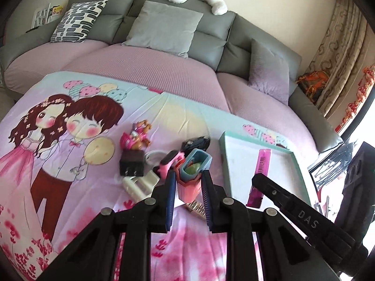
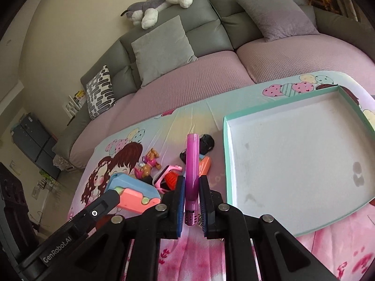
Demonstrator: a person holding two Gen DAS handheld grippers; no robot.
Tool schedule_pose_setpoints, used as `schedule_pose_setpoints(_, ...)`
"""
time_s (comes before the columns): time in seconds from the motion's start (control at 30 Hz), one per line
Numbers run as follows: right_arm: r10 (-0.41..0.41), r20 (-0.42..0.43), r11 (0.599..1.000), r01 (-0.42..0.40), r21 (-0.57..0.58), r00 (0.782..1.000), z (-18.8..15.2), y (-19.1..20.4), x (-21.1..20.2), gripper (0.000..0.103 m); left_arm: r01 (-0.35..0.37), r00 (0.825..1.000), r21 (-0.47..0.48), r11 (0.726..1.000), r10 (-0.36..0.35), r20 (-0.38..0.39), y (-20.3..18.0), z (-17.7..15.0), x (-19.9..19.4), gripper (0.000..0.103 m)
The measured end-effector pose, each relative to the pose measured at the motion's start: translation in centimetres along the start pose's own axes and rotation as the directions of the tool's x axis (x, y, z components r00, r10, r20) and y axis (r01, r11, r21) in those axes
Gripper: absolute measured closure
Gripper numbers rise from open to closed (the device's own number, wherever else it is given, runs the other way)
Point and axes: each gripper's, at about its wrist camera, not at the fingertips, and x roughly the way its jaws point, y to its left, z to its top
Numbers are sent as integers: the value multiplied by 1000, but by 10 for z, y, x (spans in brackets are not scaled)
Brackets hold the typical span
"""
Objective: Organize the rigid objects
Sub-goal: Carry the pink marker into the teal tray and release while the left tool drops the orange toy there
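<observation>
The left gripper (image 1: 188, 183) is clamped on a blue-and-pink toy case (image 1: 192, 173), open-topped with something green inside, held above the cartoon-print sheet (image 1: 58, 140). The right gripper (image 2: 191, 201) pinches a glossy magenta stick (image 2: 192, 164) with a perforated end, also lifted. Just beside them lies a shallow mint-rimmed tray (image 2: 225, 159); its white floor looks bare and stained in the right wrist view. Left on the sheet: a puppy figure (image 1: 138, 135), black charger (image 1: 131, 164), pink watch (image 1: 170, 159).

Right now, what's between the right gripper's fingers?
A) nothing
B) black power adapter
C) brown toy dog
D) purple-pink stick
D: the right gripper is shut on the purple-pink stick, which stands up between its fingers; the white tray beside it is empty in this view.
</observation>
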Motion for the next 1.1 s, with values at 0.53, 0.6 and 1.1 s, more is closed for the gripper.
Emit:
schedule_pose_setpoints(0.53, -380, -24, 916, 380, 130, 925, 26, -120, 7, 90, 162, 987, 84, 983, -161, -23, -97, 26, 70, 81)
schedule_pose_setpoints(0.6, -393, -46, 907, 395, 143, 919, 24, -130, 9, 90, 174, 984, 83, 981, -171, -48, -106, 24, 84, 81)
schedule_pose_setpoints(1.1, -458, -109, 872, 470, 135, 882, 19, -149, 21, 90, 103, 986, 138, 985, -83, -146, -127, -5, 142, 80)
